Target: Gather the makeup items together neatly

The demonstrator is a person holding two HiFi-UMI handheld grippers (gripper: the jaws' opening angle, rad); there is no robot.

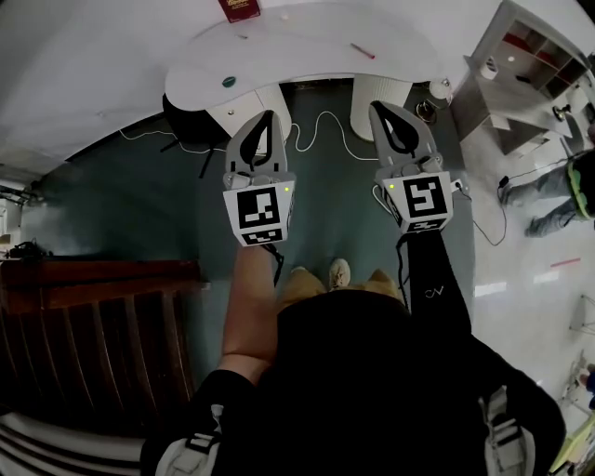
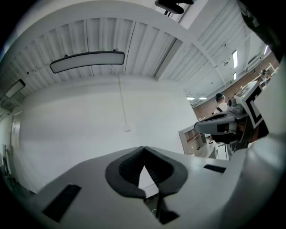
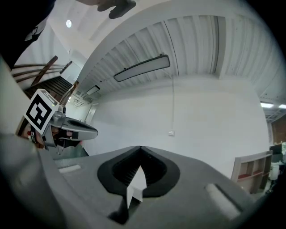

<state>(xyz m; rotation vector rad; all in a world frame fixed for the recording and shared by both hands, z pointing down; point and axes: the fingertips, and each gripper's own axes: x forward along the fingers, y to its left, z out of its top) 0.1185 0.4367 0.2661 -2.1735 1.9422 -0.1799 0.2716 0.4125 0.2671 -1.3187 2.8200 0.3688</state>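
Observation:
On the white curved table point(image 1: 307, 60) ahead lie a dark red box point(image 1: 240, 9), a small teal round item point(image 1: 229, 82) and a thin red stick point(image 1: 363, 51). I hold both grippers level over the floor, short of the table. The left gripper point(image 1: 270, 115) is shut with its tips meeting and nothing between them point(image 2: 144, 150). The right gripper point(image 1: 376, 107) is likewise shut and holds nothing point(image 3: 140, 150). Each gripper view shows only a white wall and ceiling. The right gripper point(image 2: 223, 125) shows at the edge of the left gripper view, and the left gripper point(image 3: 67, 127) at the edge of the right one.
A white cable point(image 1: 325, 125) snakes over the dark green floor in front of the table. A black chair point(image 1: 191, 116) stands under the table's left part. Dark wooden railings point(image 1: 102, 307) are at the left. A grey shelf unit point(image 1: 525, 65) and a person point(image 1: 567, 191) are at the right.

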